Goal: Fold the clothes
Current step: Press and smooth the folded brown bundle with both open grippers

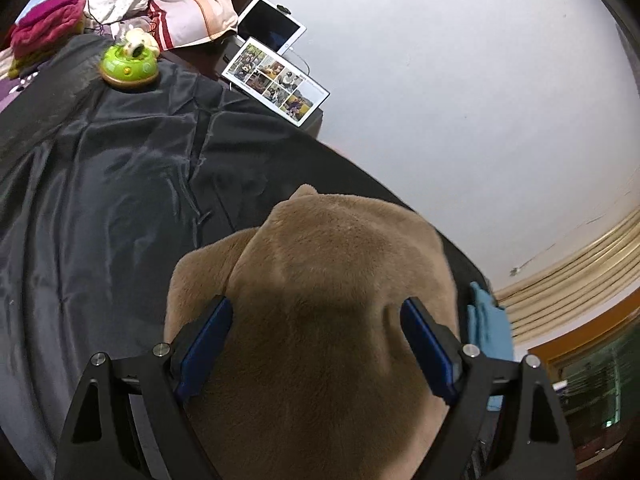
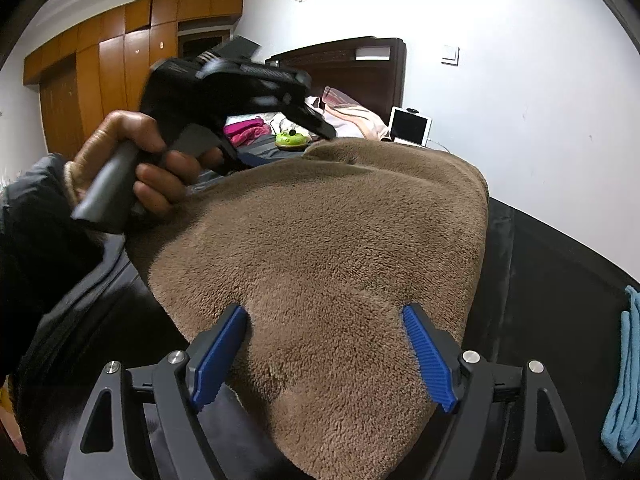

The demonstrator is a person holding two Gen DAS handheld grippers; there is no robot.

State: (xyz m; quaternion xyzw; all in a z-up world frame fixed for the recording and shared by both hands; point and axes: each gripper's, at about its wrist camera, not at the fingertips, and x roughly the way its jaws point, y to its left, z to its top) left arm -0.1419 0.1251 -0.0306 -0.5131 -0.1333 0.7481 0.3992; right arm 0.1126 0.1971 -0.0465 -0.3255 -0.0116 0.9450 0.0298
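Lying between the spread jaws of both the left gripper (image 1: 316, 344) and right gripper (image 2: 324, 354), the brown fleece garment (image 2: 320, 240) bunches, fuzzy and rumpled, on the dark bedcover (image 1: 100, 184).

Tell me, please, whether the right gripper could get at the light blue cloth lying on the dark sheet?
Probably yes. The right gripper stands open over the brown fleece garment, gripping nothing, and the light blue cloth lies uncovered on the dark sheet just to its right, nothing between.

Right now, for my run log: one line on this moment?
task: fold clothes | brown fleece garment on dark sheet | left gripper open | right gripper open
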